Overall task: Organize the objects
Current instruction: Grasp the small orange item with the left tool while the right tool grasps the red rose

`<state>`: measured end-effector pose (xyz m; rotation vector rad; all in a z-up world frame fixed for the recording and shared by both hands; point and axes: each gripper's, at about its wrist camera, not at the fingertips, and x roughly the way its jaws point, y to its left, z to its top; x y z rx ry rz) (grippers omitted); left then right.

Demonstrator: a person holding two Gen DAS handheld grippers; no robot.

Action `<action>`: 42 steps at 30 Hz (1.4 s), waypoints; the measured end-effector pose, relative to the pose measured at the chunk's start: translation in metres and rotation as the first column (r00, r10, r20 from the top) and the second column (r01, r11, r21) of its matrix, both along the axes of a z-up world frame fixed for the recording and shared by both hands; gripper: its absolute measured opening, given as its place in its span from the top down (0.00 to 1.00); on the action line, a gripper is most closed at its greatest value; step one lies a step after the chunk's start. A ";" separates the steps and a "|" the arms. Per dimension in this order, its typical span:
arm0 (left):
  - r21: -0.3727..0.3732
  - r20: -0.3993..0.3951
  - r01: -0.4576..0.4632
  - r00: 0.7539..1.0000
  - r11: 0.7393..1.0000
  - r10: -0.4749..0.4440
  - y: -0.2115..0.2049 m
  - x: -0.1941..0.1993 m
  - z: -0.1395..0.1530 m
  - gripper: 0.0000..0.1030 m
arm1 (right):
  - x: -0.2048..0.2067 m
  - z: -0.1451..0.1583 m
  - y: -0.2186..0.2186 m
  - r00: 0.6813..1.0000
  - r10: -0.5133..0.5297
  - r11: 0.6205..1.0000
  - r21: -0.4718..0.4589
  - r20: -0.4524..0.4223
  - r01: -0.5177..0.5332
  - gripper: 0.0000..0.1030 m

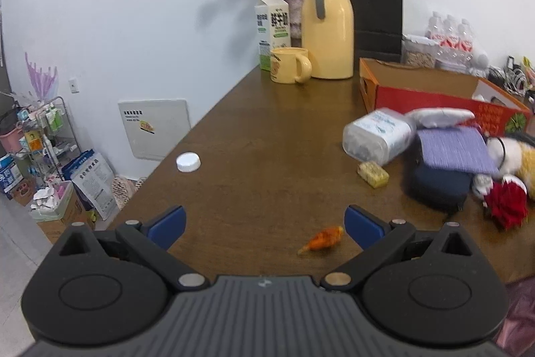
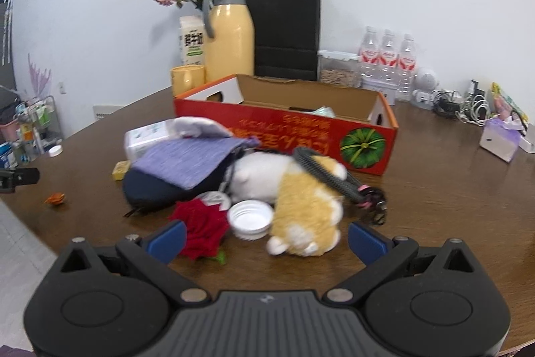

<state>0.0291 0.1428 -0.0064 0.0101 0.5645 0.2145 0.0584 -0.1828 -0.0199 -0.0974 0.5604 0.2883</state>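
Two grippers are wide apart and hold nothing. Your brown wooden table [image 2: 434, 189] has a long red cardboard box [image 2: 301, 129] at the far side, open on top. Near it sits a messy pile: a white and yellow plush toy [image 2: 301, 189], a purple cloth [image 2: 187, 159], a red fabric rose [image 2: 204, 230] and a white plastic lid [image 2: 250, 218]. Your right gripper [image 2: 265, 238] hovers just near the toy. I think the toy goes first. Come down around its middle, squeeze softly, lift over the box wall. Your left gripper [image 1: 264, 225] waits by a small orange carrot toy [image 1: 322, 239].
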 end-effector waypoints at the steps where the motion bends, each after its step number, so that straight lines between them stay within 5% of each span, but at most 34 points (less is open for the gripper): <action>1: -0.005 -0.006 0.008 1.000 1.000 -0.008 0.000 0.000 -0.002 0.00 | -0.001 -0.001 0.003 1.000 0.005 1.000 -0.003 -0.001 -0.005 0.00; 15: -0.012 -0.035 0.078 0.996 0.997 -0.078 -0.008 0.015 -0.027 0.01 | 0.014 -0.020 0.034 0.996 0.061 0.998 -0.027 -0.059 -0.063 0.03; 21: -0.047 -0.046 0.105 0.993 0.993 -0.107 -0.010 0.025 -0.035 0.34 | 0.022 -0.022 0.042 0.996 0.071 0.997 -0.029 -0.047 -0.072 0.03; 24: -0.055 -0.017 0.155 0.988 0.986 -0.156 -0.012 0.025 -0.036 0.73 | 0.022 -0.022 0.043 0.996 0.083 0.996 -0.030 -0.037 -0.084 0.04; 26: -0.051 -0.019 0.158 0.987 0.986 -0.159 -0.016 0.026 -0.035 0.88 | 0.021 -0.022 0.044 0.996 0.085 0.996 -0.036 -0.032 -0.086 0.05; 39: -0.082 -0.002 0.120 0.993 0.989 -0.121 -0.015 0.026 -0.030 0.88 | 0.030 -0.030 0.056 0.993 0.115 0.992 -0.049 -0.037 -0.117 0.16; 41: -0.084 0.001 0.116 0.993 0.990 -0.116 -0.015 0.025 -0.029 0.88 | 0.029 -0.029 0.057 0.993 0.117 0.991 -0.057 -0.023 -0.118 0.28; 42: -0.087 0.004 0.115 0.993 0.989 -0.116 -0.015 0.025 -0.029 0.88 | 0.027 -0.029 0.057 0.992 0.124 0.991 -0.056 -0.016 -0.124 0.42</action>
